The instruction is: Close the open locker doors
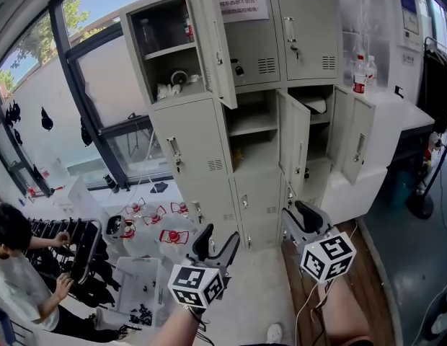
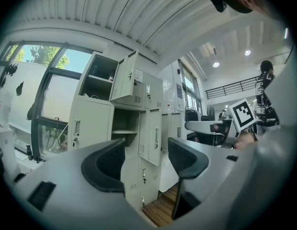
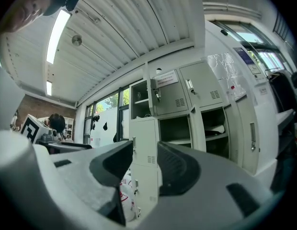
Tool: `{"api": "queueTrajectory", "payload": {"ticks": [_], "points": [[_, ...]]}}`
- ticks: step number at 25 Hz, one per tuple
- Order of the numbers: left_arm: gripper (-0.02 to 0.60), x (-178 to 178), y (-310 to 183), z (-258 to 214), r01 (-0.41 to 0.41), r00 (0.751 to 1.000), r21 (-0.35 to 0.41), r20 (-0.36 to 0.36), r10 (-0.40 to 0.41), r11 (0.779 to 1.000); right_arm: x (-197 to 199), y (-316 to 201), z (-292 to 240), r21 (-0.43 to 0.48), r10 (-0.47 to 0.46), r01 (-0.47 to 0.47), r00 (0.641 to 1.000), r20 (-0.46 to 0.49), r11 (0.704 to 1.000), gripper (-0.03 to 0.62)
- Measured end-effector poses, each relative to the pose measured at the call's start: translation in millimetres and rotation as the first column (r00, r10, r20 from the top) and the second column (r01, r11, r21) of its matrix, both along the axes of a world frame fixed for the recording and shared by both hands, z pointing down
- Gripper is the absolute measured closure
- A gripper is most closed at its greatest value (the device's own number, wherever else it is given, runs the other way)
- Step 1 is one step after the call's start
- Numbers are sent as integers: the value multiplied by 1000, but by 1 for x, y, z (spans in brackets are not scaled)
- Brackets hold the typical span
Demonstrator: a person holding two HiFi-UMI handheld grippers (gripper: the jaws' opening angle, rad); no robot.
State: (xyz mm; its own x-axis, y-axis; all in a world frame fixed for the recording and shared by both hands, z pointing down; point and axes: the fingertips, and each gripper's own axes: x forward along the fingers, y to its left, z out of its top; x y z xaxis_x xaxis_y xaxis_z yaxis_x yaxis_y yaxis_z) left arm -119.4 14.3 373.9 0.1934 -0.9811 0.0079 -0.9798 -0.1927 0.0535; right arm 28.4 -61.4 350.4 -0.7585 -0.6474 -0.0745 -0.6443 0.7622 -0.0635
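Head view looks down, both gripper views roughly level, sharing lockers (image 1: 195, 157).

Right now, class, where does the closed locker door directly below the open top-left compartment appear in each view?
Head view: the closed door sits left of centre, in the upper half.
Left gripper view: left of centre, beside the window.
Right gripper view: centre, slightly below the middle.
Shared landmark: the open top-left compartment with its shelf, directly above the door in every view.
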Motion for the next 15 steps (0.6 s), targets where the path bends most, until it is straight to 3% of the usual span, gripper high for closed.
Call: {"api": "queueTrajectory", "payload": {"ticks": [15], "points": [[308,29,-107,-20,84,996,47,-10,-84,995,13,-101,-5,-2,-118,118,993,-17,993,450]]}}
